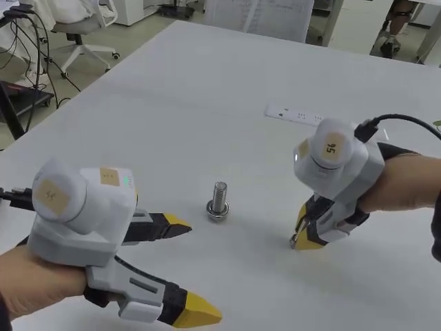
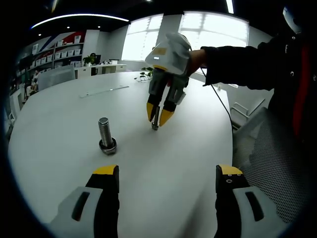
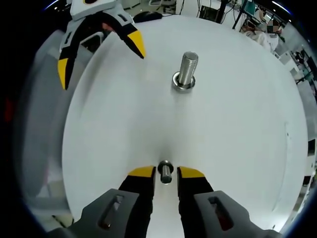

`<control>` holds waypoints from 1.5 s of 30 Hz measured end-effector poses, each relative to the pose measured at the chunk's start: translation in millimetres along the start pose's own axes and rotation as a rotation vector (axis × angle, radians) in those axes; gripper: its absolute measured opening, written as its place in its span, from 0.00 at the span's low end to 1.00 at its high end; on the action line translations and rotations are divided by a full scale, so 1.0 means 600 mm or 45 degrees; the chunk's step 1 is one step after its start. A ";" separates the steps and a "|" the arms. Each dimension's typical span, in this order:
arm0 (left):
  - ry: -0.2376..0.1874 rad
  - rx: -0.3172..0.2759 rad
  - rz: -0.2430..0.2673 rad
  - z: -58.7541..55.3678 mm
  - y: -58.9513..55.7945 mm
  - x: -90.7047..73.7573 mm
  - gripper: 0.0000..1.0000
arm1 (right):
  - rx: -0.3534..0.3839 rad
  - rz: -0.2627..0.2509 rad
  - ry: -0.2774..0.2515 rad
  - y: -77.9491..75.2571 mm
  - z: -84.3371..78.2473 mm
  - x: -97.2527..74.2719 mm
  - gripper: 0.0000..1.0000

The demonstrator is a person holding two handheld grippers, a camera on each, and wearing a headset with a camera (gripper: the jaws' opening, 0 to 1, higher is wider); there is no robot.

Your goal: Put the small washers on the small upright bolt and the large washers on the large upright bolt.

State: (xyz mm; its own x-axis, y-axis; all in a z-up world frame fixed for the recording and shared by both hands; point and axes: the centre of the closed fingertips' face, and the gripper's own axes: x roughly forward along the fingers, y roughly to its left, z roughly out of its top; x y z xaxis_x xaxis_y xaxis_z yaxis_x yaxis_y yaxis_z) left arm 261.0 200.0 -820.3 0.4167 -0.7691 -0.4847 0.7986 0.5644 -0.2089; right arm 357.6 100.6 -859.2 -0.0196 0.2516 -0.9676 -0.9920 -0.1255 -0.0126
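Note:
The large upright bolt stands mid-table with washers stacked at its base; it is also in the left gripper view. My right gripper points down at the table to the bolt's right. Its jaws are drawn in on the small upright bolt, whose tip pokes out below them. My left gripper hovers near the table's front left, open wide and empty. It appears at the top left of the right gripper view.
A white power strip lies on the white table behind the right gripper, whose black cable trails off to the right. Office chairs and cables stand on the floor beyond the table's far left edge.

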 end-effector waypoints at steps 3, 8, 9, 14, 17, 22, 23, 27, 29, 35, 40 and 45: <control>0.001 0.000 0.000 -0.001 0.000 0.000 0.79 | 0.006 0.000 -0.003 0.002 0.000 0.000 0.20; 0.001 -0.001 0.000 -0.001 -0.001 0.000 0.79 | 0.013 0.001 -0.011 0.006 0.000 0.001 0.26; 0.001 0.000 0.000 -0.001 -0.001 0.000 0.79 | 0.016 0.004 -0.018 0.008 0.001 0.001 0.29; 0.002 0.001 -0.002 -0.001 -0.002 0.000 0.80 | 0.041 0.012 -0.029 0.009 -0.002 0.004 0.40; 0.001 0.002 -0.003 -0.001 -0.002 0.000 0.80 | 0.070 0.014 -0.030 0.013 -0.005 0.008 0.52; 0.000 0.002 -0.004 0.000 -0.002 0.000 0.80 | 0.114 0.017 -0.068 0.014 -0.004 0.007 0.61; 0.000 0.003 -0.004 0.000 -0.002 0.000 0.80 | 0.118 0.020 -0.073 0.014 -0.003 0.007 0.63; 0.000 0.002 -0.003 0.001 -0.002 0.000 0.80 | 0.152 0.044 -0.112 0.022 0.000 0.009 0.75; 0.000 0.002 -0.003 0.001 -0.002 0.000 0.80 | 0.164 0.053 -0.118 0.027 -0.003 0.010 0.81; 0.003 0.003 -0.004 0.000 -0.003 0.000 0.80 | 0.219 0.045 -0.202 0.028 -0.002 0.011 0.99; 0.009 0.004 -0.006 -0.001 -0.004 0.001 0.80 | 0.259 0.030 -0.250 0.029 -0.008 0.006 1.00; 0.010 0.007 -0.007 0.000 -0.005 0.001 0.80 | 0.292 0.022 -0.298 0.035 -0.012 0.005 1.00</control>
State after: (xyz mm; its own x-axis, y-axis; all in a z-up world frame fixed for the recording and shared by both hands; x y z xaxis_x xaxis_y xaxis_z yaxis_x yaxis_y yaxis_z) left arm 258.7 198.1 -819.9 0.4089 -0.7698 -0.4902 0.8032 0.5586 -0.2073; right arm 337.6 91.9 -864.1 -0.0381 0.4686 -0.8826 -0.9930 0.0809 0.0858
